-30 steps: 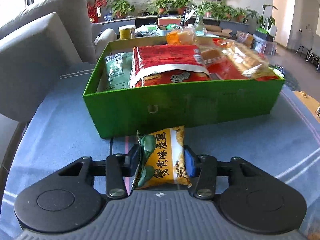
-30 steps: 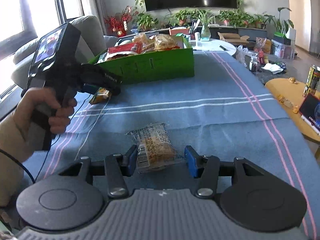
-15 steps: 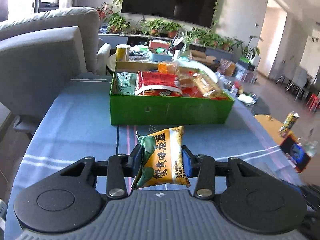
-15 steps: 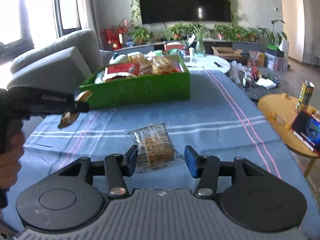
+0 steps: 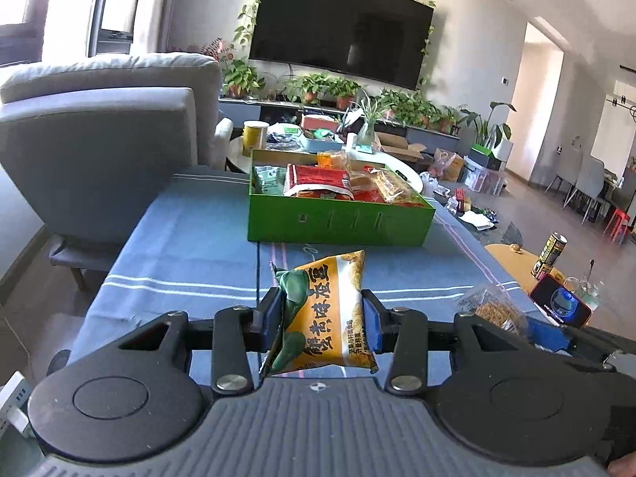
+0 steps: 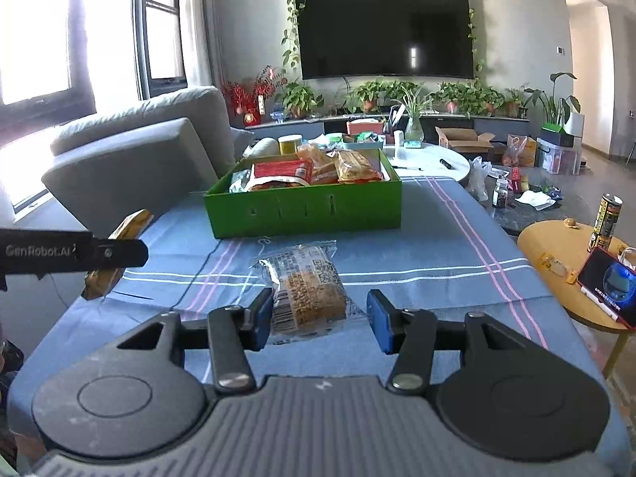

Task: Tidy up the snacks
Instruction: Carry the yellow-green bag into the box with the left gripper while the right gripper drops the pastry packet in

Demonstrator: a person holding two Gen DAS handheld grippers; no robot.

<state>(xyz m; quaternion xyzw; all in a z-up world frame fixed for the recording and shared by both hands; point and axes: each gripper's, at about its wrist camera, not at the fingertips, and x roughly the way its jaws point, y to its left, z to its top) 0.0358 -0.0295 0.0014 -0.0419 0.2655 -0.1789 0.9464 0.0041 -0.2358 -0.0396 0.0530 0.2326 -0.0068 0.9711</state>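
While the left gripper (image 5: 322, 314) is pinching an upright yellow snack packet (image 5: 326, 316) above the blue striped tablecloth (image 5: 190, 246), the right gripper (image 6: 320, 316) is hanging spread around a clear-wrapped brown cake (image 6: 308, 290), its right pad apart; the green cardboard box (image 6: 310, 210) is sitting far, with bare cloth between.

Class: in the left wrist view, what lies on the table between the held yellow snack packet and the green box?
Nothing: only bare blue striped tablecloth separates the yellow snack packet from the green box, seen in the left wrist view.
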